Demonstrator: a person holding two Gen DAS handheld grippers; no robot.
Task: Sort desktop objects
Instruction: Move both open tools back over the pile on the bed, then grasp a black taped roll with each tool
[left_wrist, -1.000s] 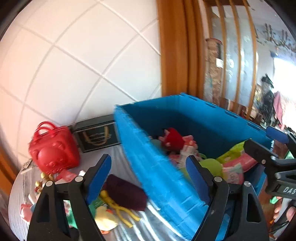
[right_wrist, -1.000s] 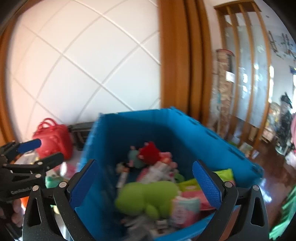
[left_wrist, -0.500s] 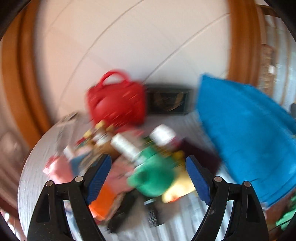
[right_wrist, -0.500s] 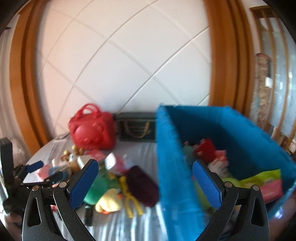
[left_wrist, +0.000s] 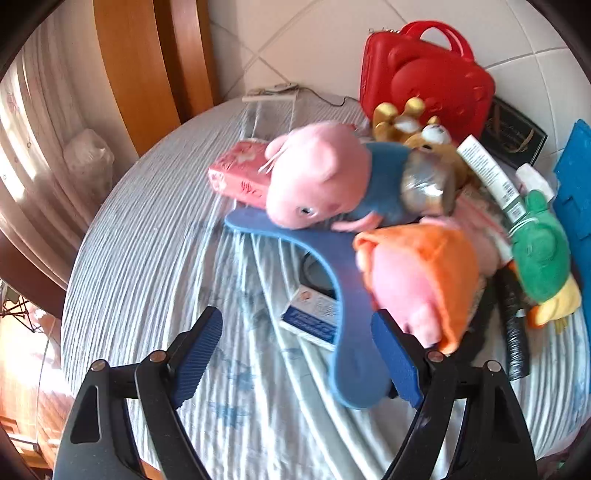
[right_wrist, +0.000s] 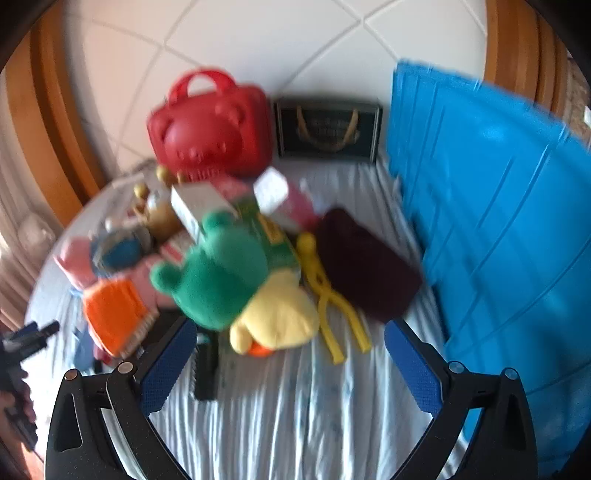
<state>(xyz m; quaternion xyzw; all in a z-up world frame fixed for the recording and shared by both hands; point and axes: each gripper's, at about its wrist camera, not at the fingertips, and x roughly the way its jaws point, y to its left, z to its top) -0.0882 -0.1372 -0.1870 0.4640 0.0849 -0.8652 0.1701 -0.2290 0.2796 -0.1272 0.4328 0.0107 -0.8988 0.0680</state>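
Left wrist view: left hand-held gripper jaws apart, empty, over near bench. Right hand-held gripper also apart, empty. Toy pile sits mid-bench, left of blue bin. Loads left to sort, I reckon.

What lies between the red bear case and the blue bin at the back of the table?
A dark gift box stands between red bear case and blue bin, seen from the right wrist.

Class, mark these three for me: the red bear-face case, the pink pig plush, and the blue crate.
red bear-face case (right_wrist: 210, 125), right wrist view, on its moulded front.
pink pig plush (left_wrist: 317, 173), left wrist view, on its head.
blue crate (right_wrist: 495, 221), right wrist view, on its ribbed outer wall.
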